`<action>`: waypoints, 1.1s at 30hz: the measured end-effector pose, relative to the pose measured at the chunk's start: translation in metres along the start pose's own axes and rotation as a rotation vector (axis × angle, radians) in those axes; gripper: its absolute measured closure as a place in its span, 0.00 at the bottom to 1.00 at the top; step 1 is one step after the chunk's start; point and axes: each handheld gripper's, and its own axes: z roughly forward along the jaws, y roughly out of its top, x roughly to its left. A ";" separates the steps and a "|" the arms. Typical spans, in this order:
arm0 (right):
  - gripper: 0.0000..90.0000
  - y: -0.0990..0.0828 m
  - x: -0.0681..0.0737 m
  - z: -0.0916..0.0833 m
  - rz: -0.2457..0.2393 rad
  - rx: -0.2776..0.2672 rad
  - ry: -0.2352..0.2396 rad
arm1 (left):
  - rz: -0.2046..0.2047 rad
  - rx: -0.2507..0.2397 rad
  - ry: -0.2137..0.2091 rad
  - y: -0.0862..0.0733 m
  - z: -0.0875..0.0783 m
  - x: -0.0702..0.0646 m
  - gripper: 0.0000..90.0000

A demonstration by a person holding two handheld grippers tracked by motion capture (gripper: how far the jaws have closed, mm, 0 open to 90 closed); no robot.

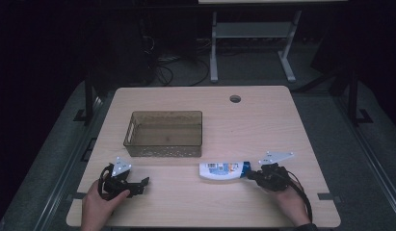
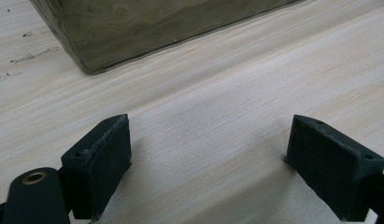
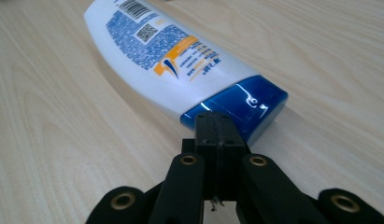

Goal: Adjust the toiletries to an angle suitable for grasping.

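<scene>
Right gripper (image 3: 217,126) against bottle (image 3: 171,60) cap

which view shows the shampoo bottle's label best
The right gripper view: the bottle lies close up on the table, its barcode, blue text and blue cap sharp. The high view shows the bottle small and dim, the label a blur. The left gripper view faces the bin.

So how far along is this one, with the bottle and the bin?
Nothing looks done yet: the bin holds nothing and the bottle lies flat on the table in front of it. In hand: the right claw, jaws shut together, sits at the bottle's blue cap, seemingly nudging it rather than gripping. The left claw rests open near the bin's corner. Left, probably: grasping the bottle and placing it in the bin.
</scene>
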 end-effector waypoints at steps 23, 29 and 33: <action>0.99 0.011 -0.018 0.004 0.062 -0.005 0.011 | 0.003 0.002 -0.002 0.000 0.000 0.000 0.14; 0.99 0.025 -0.010 0.002 0.070 -0.014 0.054 | 0.001 0.000 -0.001 0.000 0.000 0.000 0.14; 0.99 0.036 -0.005 0.004 0.058 -0.032 0.064 | 0.000 0.000 -0.001 0.000 0.000 0.000 0.14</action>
